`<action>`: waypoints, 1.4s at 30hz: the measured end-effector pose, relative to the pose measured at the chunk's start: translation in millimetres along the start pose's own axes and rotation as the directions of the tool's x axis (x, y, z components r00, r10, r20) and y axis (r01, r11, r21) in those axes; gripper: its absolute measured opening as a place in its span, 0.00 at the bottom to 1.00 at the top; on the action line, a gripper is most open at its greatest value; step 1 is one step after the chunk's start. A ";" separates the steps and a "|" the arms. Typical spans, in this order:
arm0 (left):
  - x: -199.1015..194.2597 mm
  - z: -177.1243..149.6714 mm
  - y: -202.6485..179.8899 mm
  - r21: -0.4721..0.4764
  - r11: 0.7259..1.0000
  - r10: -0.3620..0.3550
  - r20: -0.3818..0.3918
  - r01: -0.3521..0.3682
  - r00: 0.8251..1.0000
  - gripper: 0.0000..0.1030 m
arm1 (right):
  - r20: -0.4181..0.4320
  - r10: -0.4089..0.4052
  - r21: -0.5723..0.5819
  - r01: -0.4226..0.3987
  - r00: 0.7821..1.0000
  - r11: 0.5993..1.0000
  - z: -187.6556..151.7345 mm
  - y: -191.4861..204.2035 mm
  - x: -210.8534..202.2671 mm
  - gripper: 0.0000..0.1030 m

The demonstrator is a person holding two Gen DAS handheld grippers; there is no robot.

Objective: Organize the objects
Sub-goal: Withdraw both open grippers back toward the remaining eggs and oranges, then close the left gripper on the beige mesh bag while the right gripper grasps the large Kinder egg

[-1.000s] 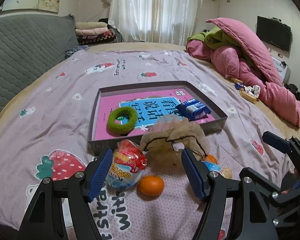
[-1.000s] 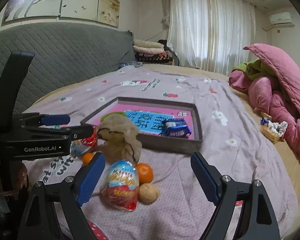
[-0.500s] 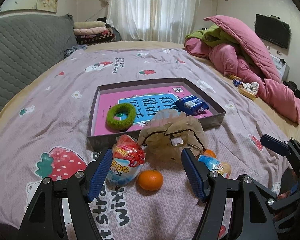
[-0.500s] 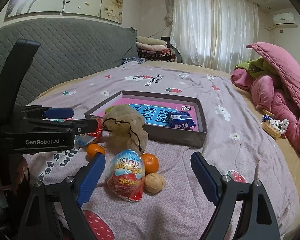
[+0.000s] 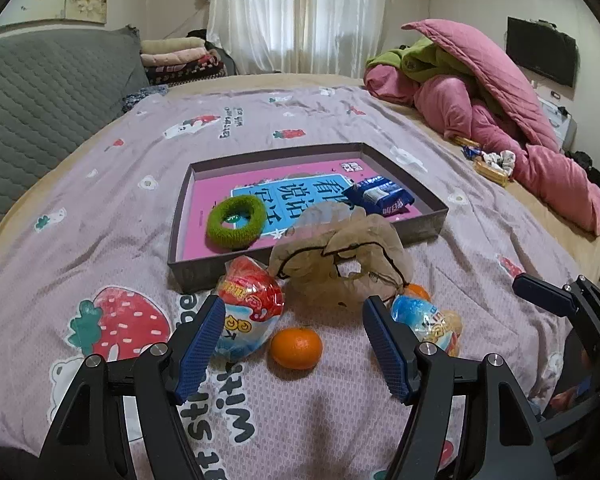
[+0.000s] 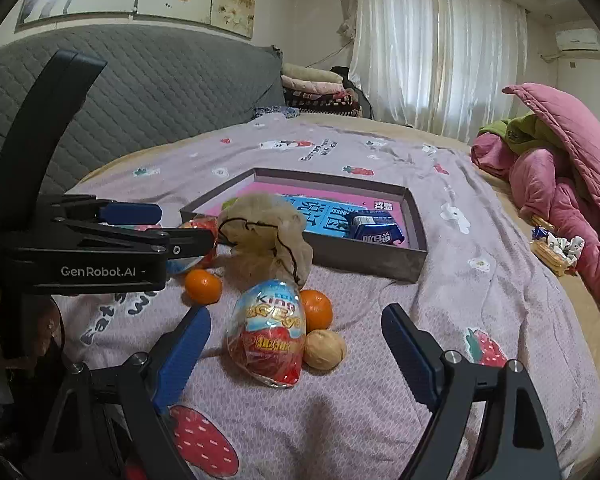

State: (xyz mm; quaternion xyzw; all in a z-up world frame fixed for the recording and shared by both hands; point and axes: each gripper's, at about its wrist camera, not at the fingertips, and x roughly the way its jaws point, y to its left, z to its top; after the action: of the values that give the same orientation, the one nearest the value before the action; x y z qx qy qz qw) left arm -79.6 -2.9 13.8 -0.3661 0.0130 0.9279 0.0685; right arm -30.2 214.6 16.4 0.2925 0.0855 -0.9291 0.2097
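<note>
A grey box lid with a pink book inside holds a green hair tie and a blue snack pack. In front of it lie a tan drawstring pouch, two foil chocolate eggs, two tangerines and a walnut. My left gripper is open and empty, with a tangerine between its fingers. My right gripper is open and empty, straddling an egg and the walnut.
The objects lie on a bed with a lilac strawberry-print sheet. A pink quilt is piled at the right, with snacks beside it. A grey headboard stands at the left. The left gripper's body shows in the right wrist view.
Both grippers have pulled back and risen slightly, so the objects sit a little farther away. Both stay open. Nothing on the bed has moved.
</note>
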 end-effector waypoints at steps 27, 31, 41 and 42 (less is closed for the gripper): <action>22.8 -1.8 -1.2 0.009 1.000 -0.001 -0.037 0.001 0.999 0.71 | -0.054 0.026 -0.017 -0.027 0.998 0.999 -16.0 9.7 20.3 0.85; 29.1 1.5 -3.7 0.018 1.000 0.003 -0.038 -0.002 0.999 0.71 | -0.062 0.030 -0.024 -0.032 0.998 0.999 -17.8 12.2 22.6 0.85; 39.1 7.0 -6.3 0.027 1.000 0.007 -0.026 -0.007 1.000 0.71 | -0.071 0.008 -0.050 -0.011 0.997 0.999 -20.6 17.0 33.5 0.84; 39.4 8.1 -6.0 0.025 1.000 0.004 -0.021 -0.004 1.000 0.71 | -0.069 -0.003 -0.058 -0.001 0.998 0.998 -20.8 17.9 34.0 0.84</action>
State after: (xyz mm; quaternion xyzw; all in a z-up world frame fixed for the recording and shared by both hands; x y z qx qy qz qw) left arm -112.8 8.3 -7.0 -0.3750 0.0262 0.9239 0.0711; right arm -36.9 192.9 -20.9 0.3182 0.1200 -0.9156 0.2143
